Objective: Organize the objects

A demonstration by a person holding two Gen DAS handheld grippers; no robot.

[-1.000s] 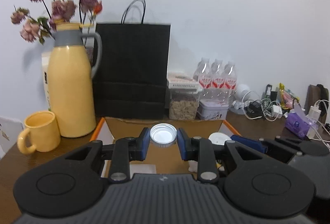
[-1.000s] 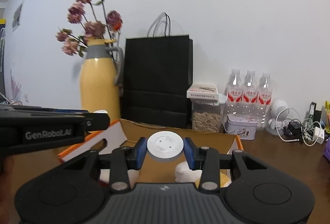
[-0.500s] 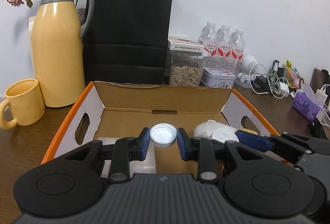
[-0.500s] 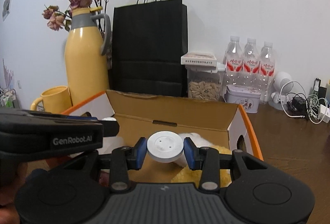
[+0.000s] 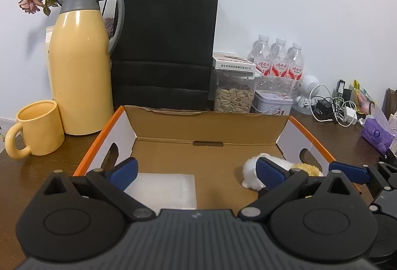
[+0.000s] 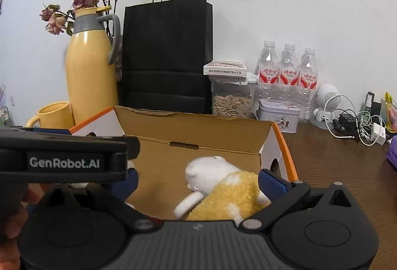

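The left gripper [image 5: 196, 172] fills the bottom of the left wrist view, pointing gently downward into an open cardboard box [image 5: 206, 118]. Its blue-padded jaws are opening, spread wide, with nothing between them. Beneath the gap lies a flat white sheet [image 5: 163, 186] on the box floor, its near edge hidden by the gripper body. To the lower right, a white and yellow plush toy [image 5: 250, 168] lies in the box, partly covered by the right-hand jaw.

The right gripper [image 6: 198, 181] sits at the bottom of the right wrist view, tilted down likewise, its jaws opening and wide apart. The plush toy lies between and below them; no pad presses on it. The left gripper's black body crosses the left of this frame, hiding the box's left half, with part of a hand [image 6: 15, 222] at the lower left edge.

Behind the box, upper left, stand a yellow jug [image 5: 79, 66] and a yellow mug [image 5: 37, 132]; a black paper bag [image 5: 163, 46] is at centre.
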